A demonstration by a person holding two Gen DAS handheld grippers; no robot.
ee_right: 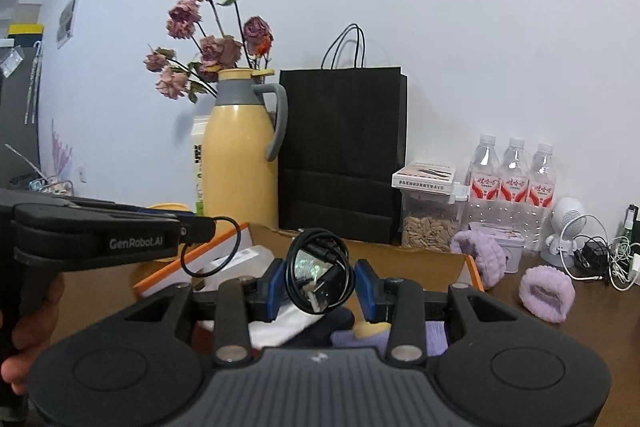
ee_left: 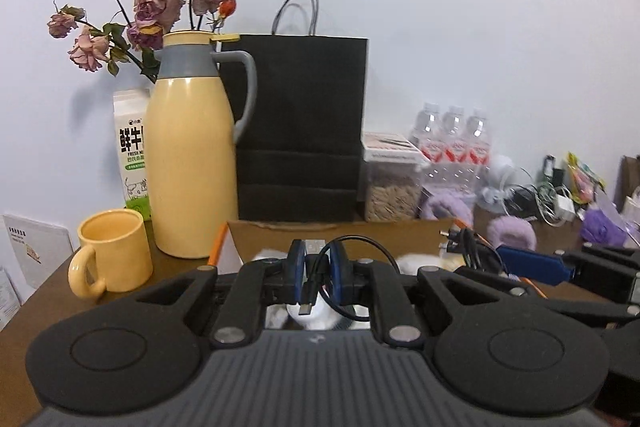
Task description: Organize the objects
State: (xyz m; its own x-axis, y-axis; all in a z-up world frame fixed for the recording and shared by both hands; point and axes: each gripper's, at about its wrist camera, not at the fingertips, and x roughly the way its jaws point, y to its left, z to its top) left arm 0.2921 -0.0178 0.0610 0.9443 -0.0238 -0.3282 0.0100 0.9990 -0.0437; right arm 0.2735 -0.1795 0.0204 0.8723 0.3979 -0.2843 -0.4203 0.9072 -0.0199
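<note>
Cables were what we had in hand, one in each gripper, both lifted over the open cardboard box (ee_right: 420,259) with the orange edge. Our left gripper (ee_left: 318,267) stood nearly closed, pinching a thin black cable (ee_left: 316,277) with its plug hanging down toward the camera; our right gripper (ee_right: 320,285) sat at a middling width, its blue pads clamped on a coiled black cable (ee_right: 320,277). We judged the tidying partly done: the box already held white, dark and lilac soft things, though we could not tell what each was. Much seemed left, since two lilac fluffy pieces (ee_right: 546,291), a tangle of chargers and white leads (ee_right: 608,259) and a small white fan (ee_right: 568,231) lay loose on the brown table (ee_left: 168,267) to the right. Behind the box stood a yellow jug (ee_left: 192,155) with dried roses (ee_left: 152,7), a yellow mug (ee_left: 112,251), a milk carton (ee_left: 132,155), a black paper bag (ee_left: 300,123), a seed container (ee_right: 430,223) and three water bottles (ee_right: 512,179). With both grippers close together, the dangling loops could snag on each other or on the box edge.
</note>
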